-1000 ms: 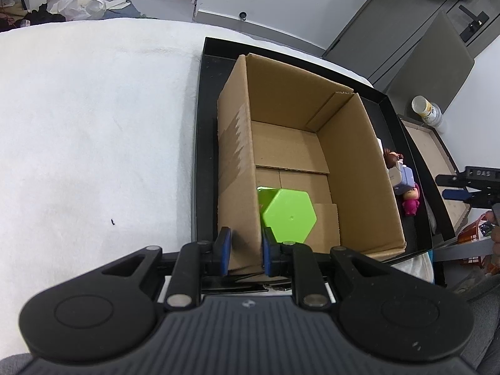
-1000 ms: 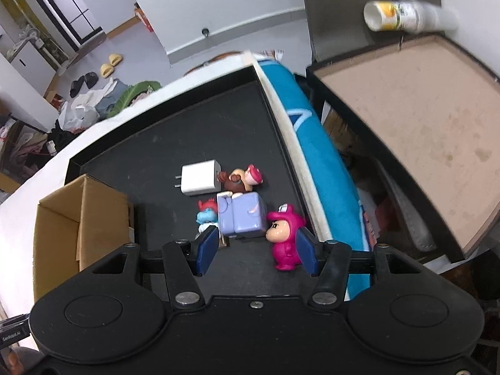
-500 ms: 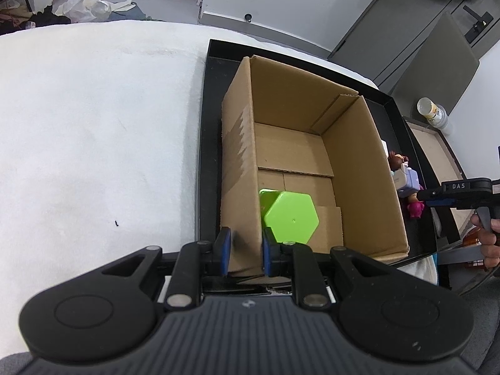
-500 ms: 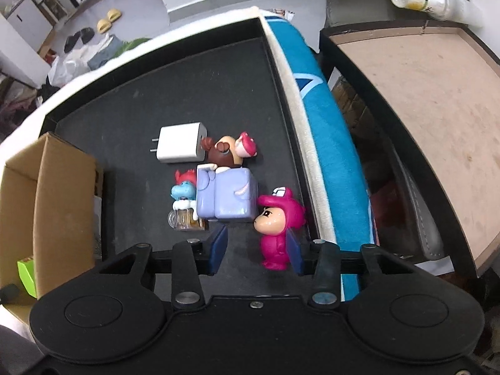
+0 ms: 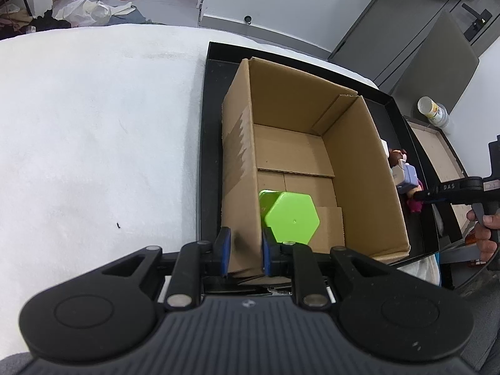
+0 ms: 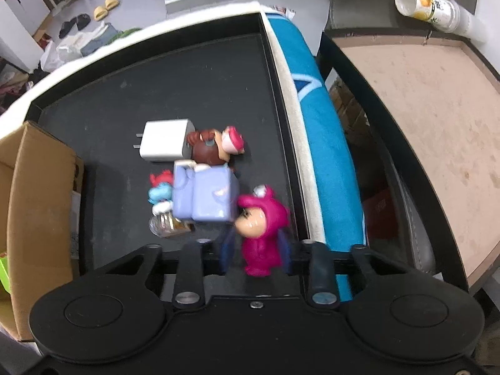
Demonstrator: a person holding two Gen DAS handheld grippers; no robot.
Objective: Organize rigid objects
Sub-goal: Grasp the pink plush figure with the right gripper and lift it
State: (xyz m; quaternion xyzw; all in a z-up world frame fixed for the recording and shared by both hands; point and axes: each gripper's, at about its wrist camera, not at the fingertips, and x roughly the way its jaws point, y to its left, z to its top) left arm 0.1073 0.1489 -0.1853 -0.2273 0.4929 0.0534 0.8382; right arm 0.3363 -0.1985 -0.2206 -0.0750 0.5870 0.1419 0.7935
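**Right fingers clamped on the pink figure, left holding the box wall**

The right gripper (image 6: 256, 250) has its blue fingers (image 6: 227, 248) closed on the pink figure (image 6: 261, 234), pads pressing either side of its body. The figure stands in the black tray (image 6: 156, 72) near the right rim, long axis running from its feet at the gripper up to the hooded head, face turned left toward the purple block (image 6: 204, 193). It's a bit blurry, but head and block look like they touch. Behind the block there's a brown-haired figure (image 6: 215, 147) lying against a white charger (image 6: 165, 140), prongs pointing left. A small blue figure (image 6: 159, 192) sits on the block's left side.

The left gripper (image 5: 243, 250) is pinched shut on the near left wall of the cardboard box (image 5: 384, 172), one finger outside, one inside. A green hexagon (image 5: 292, 217) sits in the box's near corner, just beside the inner finger.
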